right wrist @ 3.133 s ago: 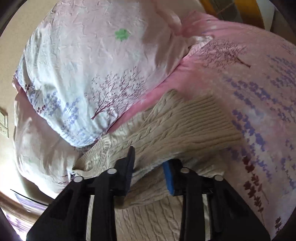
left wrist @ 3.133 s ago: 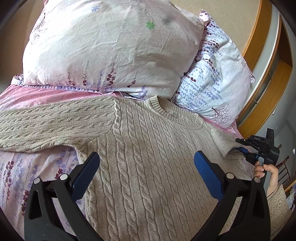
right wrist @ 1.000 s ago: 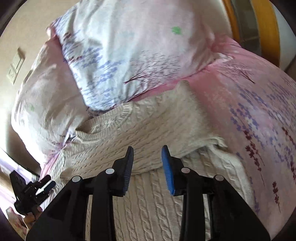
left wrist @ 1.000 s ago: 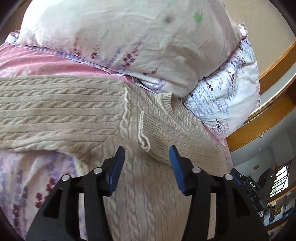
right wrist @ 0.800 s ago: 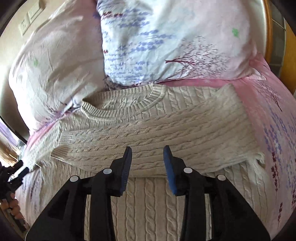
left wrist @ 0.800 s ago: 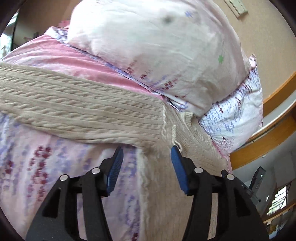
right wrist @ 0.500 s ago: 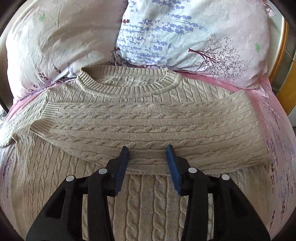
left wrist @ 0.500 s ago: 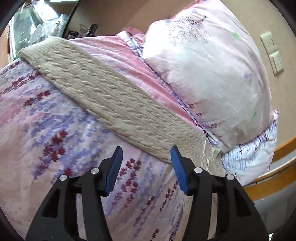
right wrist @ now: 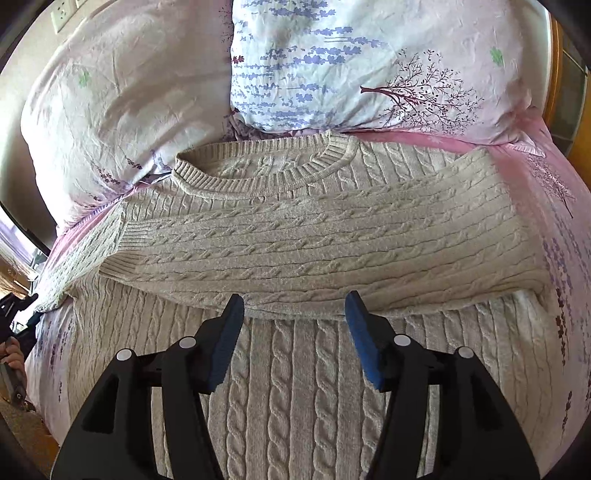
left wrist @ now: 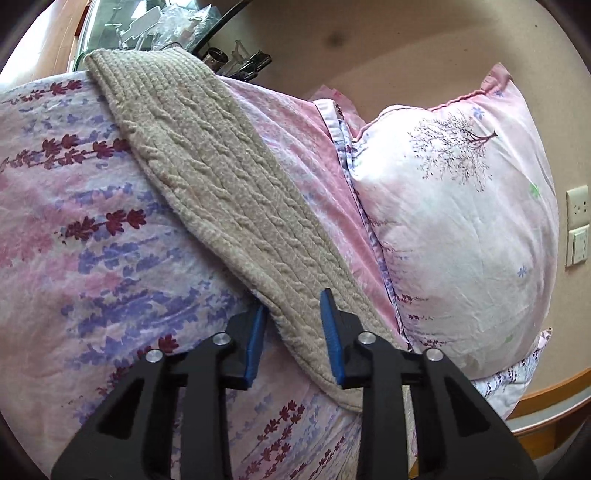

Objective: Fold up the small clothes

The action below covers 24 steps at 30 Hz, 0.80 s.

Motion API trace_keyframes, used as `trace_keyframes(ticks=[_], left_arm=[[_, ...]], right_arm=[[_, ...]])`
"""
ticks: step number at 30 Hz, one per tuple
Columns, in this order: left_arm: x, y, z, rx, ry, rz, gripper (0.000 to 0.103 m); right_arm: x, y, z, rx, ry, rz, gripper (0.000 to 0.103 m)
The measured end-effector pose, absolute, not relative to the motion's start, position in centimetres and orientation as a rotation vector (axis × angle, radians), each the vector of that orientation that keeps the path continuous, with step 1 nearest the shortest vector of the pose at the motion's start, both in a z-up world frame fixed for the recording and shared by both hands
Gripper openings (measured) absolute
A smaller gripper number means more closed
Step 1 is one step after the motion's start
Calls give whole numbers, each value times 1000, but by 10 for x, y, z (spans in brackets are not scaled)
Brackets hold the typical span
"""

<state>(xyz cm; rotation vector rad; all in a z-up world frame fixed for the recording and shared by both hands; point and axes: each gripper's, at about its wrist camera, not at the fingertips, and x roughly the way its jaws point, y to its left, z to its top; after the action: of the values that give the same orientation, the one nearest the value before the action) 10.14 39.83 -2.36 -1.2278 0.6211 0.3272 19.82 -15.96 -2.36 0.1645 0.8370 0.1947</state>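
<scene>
A beige cable-knit sweater (right wrist: 295,406) lies face up on the bed, collar (right wrist: 266,173) toward the pillows. One sleeve (right wrist: 332,240) is folded flat across the chest. My right gripper (right wrist: 294,306) hovers over the body just short of that sleeve's lower edge; its jaws are opening with nothing between them. The other sleeve (left wrist: 221,184) stretches out over the sheet to its cuff (left wrist: 122,62). My left gripper (left wrist: 293,306) is closing on this sleeve's lower edge, and the knit fills the gap between the blue pads (left wrist: 255,339).
Two floral pillows (right wrist: 110,110) (right wrist: 369,55) stand behind the collar. The pink floral sheet (left wrist: 92,240) covers the bed. A cluttered glass table (left wrist: 166,22) is beyond the cuff. Wall sockets (left wrist: 578,203) and a wooden frame (right wrist: 557,74) border the bed. A hand (right wrist: 11,354) shows at the far left.
The left gripper swung from the sweater's chest out along the spread sleeve, rolled, and narrowed its jaws onto the sleeve edge. The right gripper turned to face the collar squarely and widened its jaws.
</scene>
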Motion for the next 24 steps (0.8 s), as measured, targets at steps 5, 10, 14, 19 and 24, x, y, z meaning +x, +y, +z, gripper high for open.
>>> trace_keyframes(ticks=[5, 10, 14, 19, 24], left_arm=[[106, 394, -15, -1201, 603, 343, 7], [130, 353, 32, -1120, 513, 181, 6], [167, 290, 64, -1049, 481, -22, 6], [215, 178, 63, -982, 551, -286, 6], [246, 93, 5, -936, 831, -341, 12]], right_arm=[[191, -178, -19, 205, 817, 195, 59], [185, -203, -12, 260, 789, 184, 59], [179, -220, -9, 294, 773, 177, 60], [173, -232, -14, 320, 775, 171, 60], [173, -243, -21, 332, 790, 165, 60]])
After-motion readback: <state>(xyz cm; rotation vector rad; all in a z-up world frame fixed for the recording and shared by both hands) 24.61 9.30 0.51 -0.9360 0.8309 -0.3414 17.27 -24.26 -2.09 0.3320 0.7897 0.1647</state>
